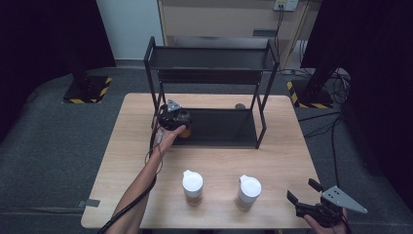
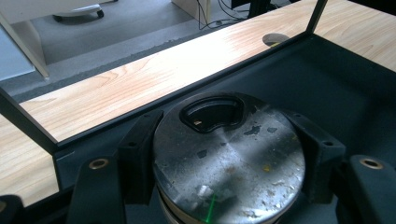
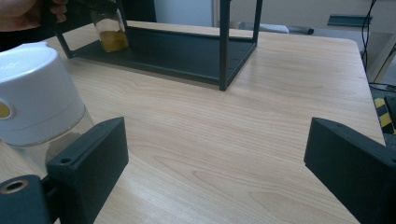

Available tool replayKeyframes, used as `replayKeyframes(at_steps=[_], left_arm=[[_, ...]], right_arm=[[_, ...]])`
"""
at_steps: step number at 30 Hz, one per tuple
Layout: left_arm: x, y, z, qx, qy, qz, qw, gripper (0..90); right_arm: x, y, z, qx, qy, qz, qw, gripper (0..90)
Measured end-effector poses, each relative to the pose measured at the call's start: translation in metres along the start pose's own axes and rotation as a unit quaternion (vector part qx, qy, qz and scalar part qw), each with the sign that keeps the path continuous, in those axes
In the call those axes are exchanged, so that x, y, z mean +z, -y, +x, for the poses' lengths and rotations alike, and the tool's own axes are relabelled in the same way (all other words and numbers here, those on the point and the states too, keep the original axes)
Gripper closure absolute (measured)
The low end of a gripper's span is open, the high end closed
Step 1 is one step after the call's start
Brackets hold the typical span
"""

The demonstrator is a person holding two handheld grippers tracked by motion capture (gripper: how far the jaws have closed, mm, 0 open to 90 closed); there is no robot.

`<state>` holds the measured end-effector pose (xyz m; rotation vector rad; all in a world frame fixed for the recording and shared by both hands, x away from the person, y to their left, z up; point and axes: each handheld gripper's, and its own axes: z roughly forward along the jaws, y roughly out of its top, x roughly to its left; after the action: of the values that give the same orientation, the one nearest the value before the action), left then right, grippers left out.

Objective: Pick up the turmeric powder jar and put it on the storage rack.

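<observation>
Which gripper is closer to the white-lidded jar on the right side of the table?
The right gripper. It sits open just beside the white-lidded jar at the table's near edge, while the left gripper is farther off at the black shelf, clamped on a third jar.

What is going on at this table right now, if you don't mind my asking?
A person is working with a gripper in each hand. The left gripper has its jaws shut on a jar with a dark lid holding orange contents, at the left end of the lower shelf of the black rack. The right gripper rests open near the table's front right corner, holding nothing. Two white-lidded jars stand on the table in front of the rack.
</observation>
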<state>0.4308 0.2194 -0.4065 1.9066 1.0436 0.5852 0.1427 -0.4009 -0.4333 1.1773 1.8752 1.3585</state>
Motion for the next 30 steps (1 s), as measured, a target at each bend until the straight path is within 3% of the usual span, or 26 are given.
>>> replayKeyframes(at_steps=[15, 21, 24, 30], left_arm=[[0.001, 0.003, 0.001, -0.003, 0.000, -0.005, 1.0000, 33.2], [-0.001, -0.002, -0.002, -0.002, -0.001, -0.012, 0.9999, 17.4], [-0.005, -0.006, -0.005, 0.006, -0.006, -0.020, 0.9998, 12.2], [-0.014, -0.012, -0.004, 0.004, -0.003, -0.039, 0.9992, 4.1]], right_arm=[[0.000, 0.000, 0.000, -0.001, 0.000, 0.000, 1.0000, 6.6], [0.000, 0.000, 0.000, -0.002, 0.000, 0.000, 1.0000, 6.6], [0.000, 0.000, 0.000, -0.002, 0.000, 0.000, 1.0000, 6.6], [0.000, 0.000, 0.000, 0.000, -0.001, 0.000, 1.0000, 6.6]])
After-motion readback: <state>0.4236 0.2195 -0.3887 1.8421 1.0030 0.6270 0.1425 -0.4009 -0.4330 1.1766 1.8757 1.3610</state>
